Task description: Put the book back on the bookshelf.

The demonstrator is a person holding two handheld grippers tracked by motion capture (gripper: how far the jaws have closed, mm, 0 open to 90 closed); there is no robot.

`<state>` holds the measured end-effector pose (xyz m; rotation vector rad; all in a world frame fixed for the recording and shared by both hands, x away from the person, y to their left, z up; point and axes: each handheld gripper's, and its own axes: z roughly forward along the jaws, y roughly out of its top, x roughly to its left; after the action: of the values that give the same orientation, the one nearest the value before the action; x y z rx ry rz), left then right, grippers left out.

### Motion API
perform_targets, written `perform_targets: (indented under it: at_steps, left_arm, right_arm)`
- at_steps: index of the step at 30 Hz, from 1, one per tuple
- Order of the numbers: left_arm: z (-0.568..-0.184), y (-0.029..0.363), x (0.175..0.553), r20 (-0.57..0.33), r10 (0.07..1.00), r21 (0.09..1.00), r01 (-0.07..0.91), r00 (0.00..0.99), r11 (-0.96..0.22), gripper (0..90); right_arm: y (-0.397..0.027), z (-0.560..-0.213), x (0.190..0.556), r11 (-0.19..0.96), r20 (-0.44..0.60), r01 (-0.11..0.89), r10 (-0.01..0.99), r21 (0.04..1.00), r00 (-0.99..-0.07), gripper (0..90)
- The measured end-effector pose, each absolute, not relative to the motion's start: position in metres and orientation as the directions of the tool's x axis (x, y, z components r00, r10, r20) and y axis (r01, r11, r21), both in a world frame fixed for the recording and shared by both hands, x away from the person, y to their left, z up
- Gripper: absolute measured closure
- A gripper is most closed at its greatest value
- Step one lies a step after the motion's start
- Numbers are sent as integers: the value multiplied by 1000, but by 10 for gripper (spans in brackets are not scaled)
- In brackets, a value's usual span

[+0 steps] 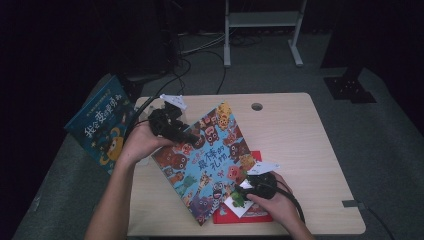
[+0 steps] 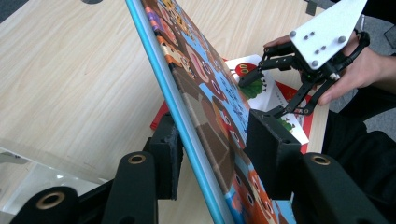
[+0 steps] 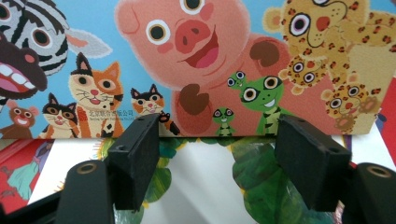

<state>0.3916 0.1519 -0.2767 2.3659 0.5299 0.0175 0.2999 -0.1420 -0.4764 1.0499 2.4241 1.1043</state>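
Right hand (image 1: 280, 205) at near table edge, holding right tongs (image 1: 243, 192) low over the white-and-red book (image 1: 245, 210) with green leaf art. Right gripper view: jaws spread, level over that book's white page, nothing between the pads; the animal picture book (image 3: 196, 60) stands just ahead of them as a wall of cartoon faces.

Animal picture book (image 1: 207, 160) lies diagonally mid-table (image 1: 300, 145), overlapping the white-and-red book; its far-left edge is raised.

Left tongs (image 1: 187, 137) at that raised edge. Left gripper view: blue spine edge (image 2: 182, 121) of the book runs between the two black jaws, book tilted. Whether both pads press on the covers, cannot tell.

Blue book (image 1: 100, 125) sits off the table's left side, well apart.
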Motion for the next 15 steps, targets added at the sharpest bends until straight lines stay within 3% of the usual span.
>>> perform_targets:
  at_steps: [15]
  left_arm:
    - [-278, 128, 398, -176, 383, 548, 414, 907, -727, 630]
  right_arm:
    - [-138, -477, 299, 432, 43, 510, 730, 743, -682, 301]
